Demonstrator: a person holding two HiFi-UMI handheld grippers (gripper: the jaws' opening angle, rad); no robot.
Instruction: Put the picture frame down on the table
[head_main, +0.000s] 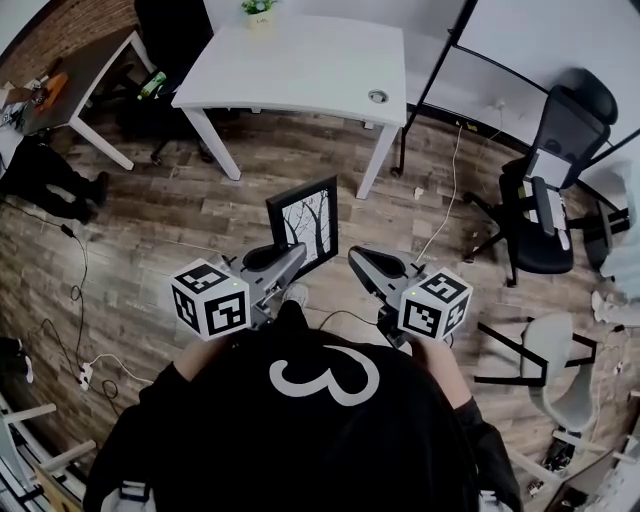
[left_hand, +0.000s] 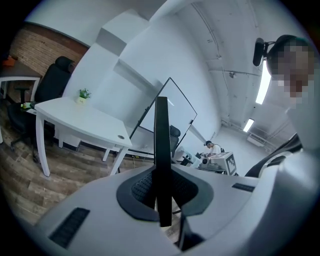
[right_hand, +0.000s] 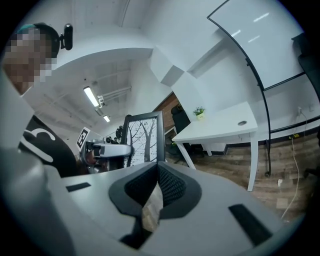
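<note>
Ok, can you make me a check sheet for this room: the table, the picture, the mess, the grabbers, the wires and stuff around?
Surface: white table, mostly bare.
Job's things: picture frame held upright, not on the table.
Clutter: small plant at the table's far edge.
Grippers: left gripper shut on the frame's edge; right gripper shut, empty.
Cables: white cable and black cable on the floor.
Surroundings: black chair, whiteboard.
</note>
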